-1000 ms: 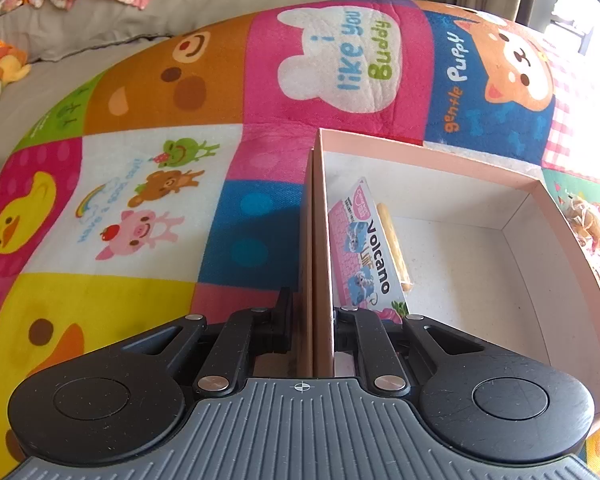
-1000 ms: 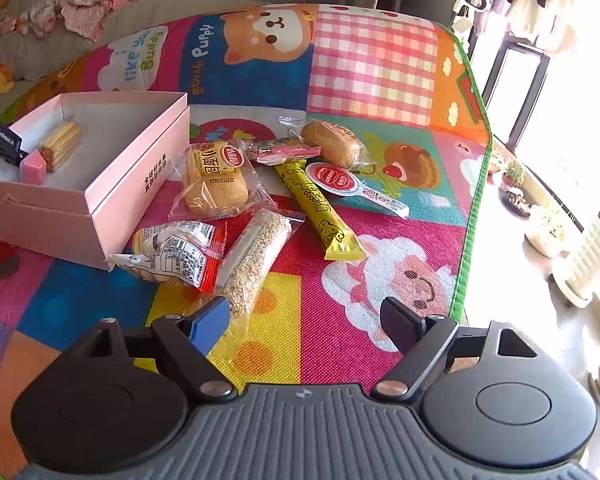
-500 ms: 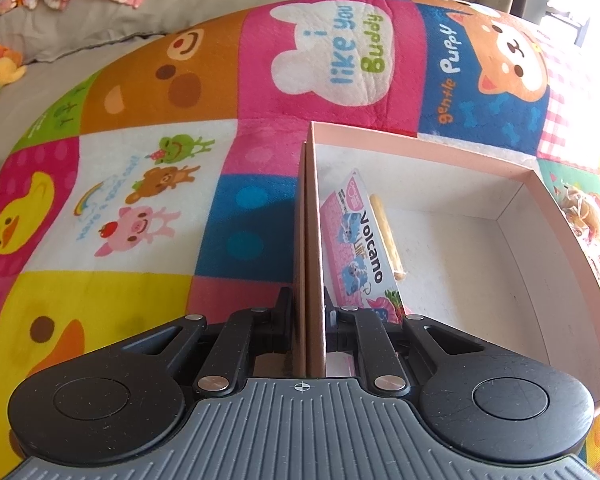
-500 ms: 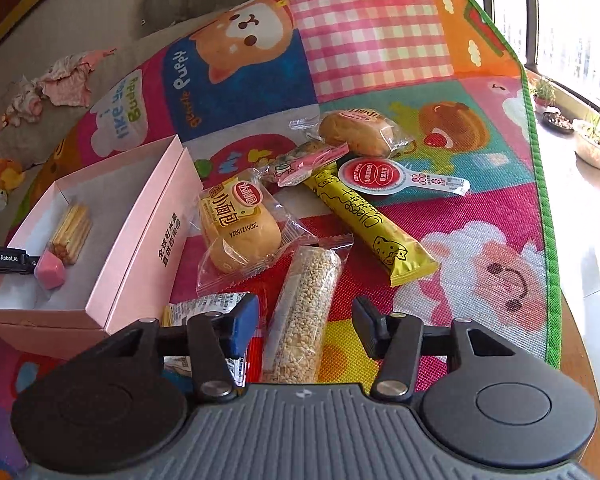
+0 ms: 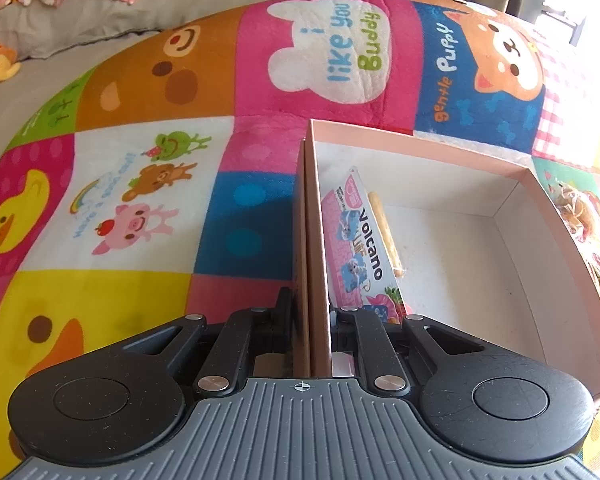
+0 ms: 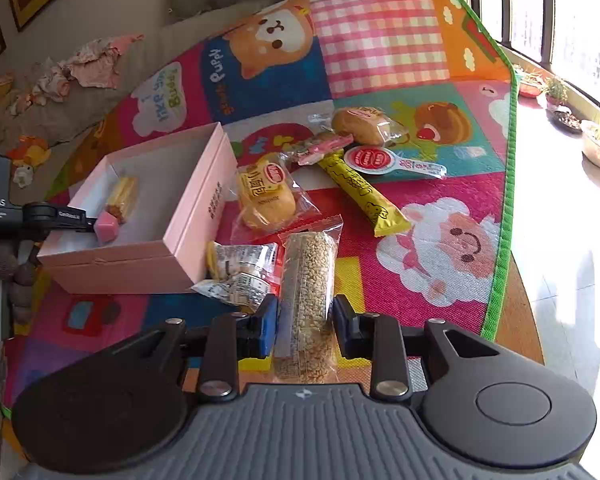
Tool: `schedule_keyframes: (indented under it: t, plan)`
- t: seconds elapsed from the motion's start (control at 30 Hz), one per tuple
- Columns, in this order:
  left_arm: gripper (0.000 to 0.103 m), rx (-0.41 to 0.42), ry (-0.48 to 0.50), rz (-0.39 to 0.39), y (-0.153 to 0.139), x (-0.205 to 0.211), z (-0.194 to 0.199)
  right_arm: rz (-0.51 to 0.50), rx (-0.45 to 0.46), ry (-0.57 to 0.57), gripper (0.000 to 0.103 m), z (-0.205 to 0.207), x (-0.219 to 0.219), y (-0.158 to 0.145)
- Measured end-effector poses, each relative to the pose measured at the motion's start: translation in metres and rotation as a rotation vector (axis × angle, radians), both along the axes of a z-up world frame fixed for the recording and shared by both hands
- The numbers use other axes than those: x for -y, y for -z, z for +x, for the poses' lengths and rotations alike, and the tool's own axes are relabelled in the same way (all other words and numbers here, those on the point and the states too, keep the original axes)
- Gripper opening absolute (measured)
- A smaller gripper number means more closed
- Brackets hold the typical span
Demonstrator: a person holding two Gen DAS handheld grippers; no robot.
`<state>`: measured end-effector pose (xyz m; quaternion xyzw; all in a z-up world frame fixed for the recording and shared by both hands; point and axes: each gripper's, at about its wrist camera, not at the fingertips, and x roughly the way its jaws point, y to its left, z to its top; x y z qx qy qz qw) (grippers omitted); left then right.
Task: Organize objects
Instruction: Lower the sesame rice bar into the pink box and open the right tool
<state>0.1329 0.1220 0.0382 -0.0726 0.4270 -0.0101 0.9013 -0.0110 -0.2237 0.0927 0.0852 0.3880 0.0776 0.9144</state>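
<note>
Right wrist view shows the right gripper (image 6: 305, 330) closing around the grain bar packet (image 6: 308, 300), its 2 blue pads at either side of the wrapper; whether they press it yet I cannot tell. Just left lies a crumpled white snack bag (image 6: 242, 276), and beyond it the bread bun packet (image 6: 265, 200) and the yellow stick packet (image 6: 362, 196) on the play mat (image 6: 440, 248). The left gripper (image 5: 311, 320) is clenched on the near-left wall of the pink box (image 5: 516, 168), steadying it. The slippery wrapper could slide out if gripped only at its loose end. A Volcano packet (image 5: 358, 248) inside the box hides what lies beneath it.
</note>
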Motion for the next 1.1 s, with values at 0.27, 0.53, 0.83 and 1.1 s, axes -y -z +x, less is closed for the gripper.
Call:
schedule_keyframes:
  t: [0.27,0.53,0.83,1.1]
  plan:
    - [0.014,-0.002,0.005,-0.019,0.0,-0.003,-0.001,0.144,0.047,-0.195,0.029,0.055,-0.07,-0.037]
    - [0.015,0.0,0.012,-0.04,0.001,-0.005,-0.001,0.146,-0.151,-0.215,0.029,0.183,-0.154,0.01]
    - [0.016,0.003,0.019,-0.054,0.001,-0.009,-0.002,0.191,-0.255,-0.207,0.035,0.226,-0.185,0.048]
    - [0.016,0.004,0.015,-0.056,0.002,-0.009,-0.002,0.189,-0.146,-0.229,0.042,0.199,-0.152,0.022]
